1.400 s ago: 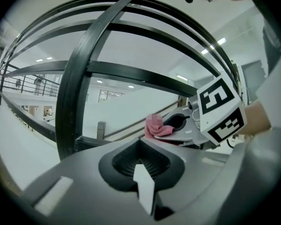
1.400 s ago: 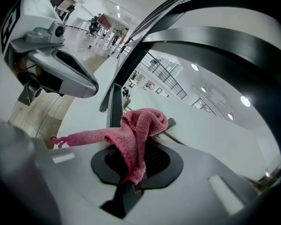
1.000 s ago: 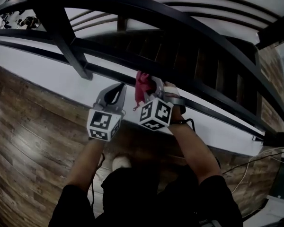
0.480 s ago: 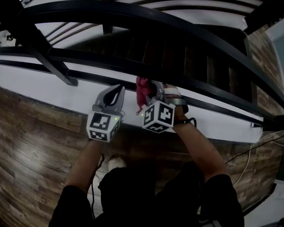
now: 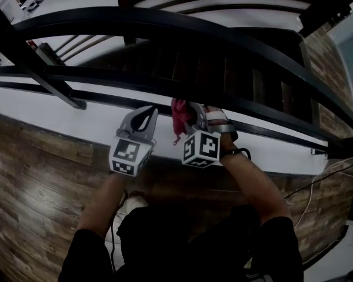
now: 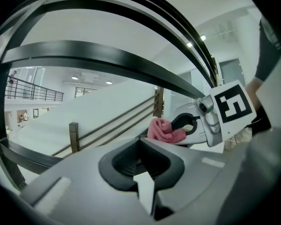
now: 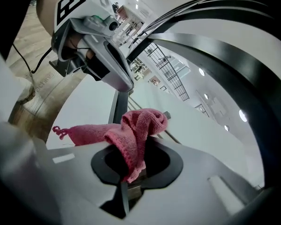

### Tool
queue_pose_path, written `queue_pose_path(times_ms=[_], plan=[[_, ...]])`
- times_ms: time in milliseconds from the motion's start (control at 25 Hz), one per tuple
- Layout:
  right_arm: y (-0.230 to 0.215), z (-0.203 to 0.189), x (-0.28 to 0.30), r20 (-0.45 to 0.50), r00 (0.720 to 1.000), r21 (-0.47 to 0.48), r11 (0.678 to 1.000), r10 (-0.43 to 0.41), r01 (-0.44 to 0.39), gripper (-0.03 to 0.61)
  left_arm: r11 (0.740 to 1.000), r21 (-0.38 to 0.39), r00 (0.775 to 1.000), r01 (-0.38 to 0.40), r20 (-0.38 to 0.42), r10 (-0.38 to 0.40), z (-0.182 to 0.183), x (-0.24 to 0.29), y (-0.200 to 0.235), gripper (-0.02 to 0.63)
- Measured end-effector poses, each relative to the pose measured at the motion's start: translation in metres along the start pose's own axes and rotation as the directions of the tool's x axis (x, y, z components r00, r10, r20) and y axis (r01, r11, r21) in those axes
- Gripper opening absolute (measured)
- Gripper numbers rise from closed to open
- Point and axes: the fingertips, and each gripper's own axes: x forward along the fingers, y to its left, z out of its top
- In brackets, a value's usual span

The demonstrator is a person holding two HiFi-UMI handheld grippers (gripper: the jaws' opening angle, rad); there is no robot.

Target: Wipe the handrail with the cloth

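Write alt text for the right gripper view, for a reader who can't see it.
A pink cloth is clamped in the right gripper, bunched above its jaws with a frayed end trailing to the left. A dark curved handrail arcs across the upper right. The left gripper, with its marker cube, sits at upper left.

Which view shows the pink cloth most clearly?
The right gripper view: the cloth fills its centre, pinched in the right gripper's jaws. The head view shows only a small bunch; the left gripper view, a distant wad.
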Motion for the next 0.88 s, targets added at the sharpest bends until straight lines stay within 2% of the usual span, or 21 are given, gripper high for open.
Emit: queue_pose_path(times_ms=[200,400,640,880], plan=[[-0.001,-0.026,-0.013,0.003,1.000,-0.022,1.000,0.008,-0.008,0.046,0.998,0.028,0.999,0.047,-0.017,-0.047,0.002,0.014,-0.029,-0.002],[-0.003,-0.047,-0.024,0.032,0.999,0.017,1.000,0.022,-0.022,0.046,0.995,0.050,0.995,0.090,-0.040,-0.088,0.003,0.027,-0.053,-0.002],[-0.006,-0.069,-0.036,0.053,0.998,0.028,0.999,0.033,-0.035,0.046,0.992,0.112,0.995,0.062,-0.084,-0.053,0.001,0.040,-0.081,-0.001],[-0.008,-0.097,-0.048,0.042,0.998,-0.018,0.999,0.045,-0.044,0.046,0.984,0.177,0.992,0.029,-0.129,-0.006,0.005,0.050,-0.108,-0.001]])
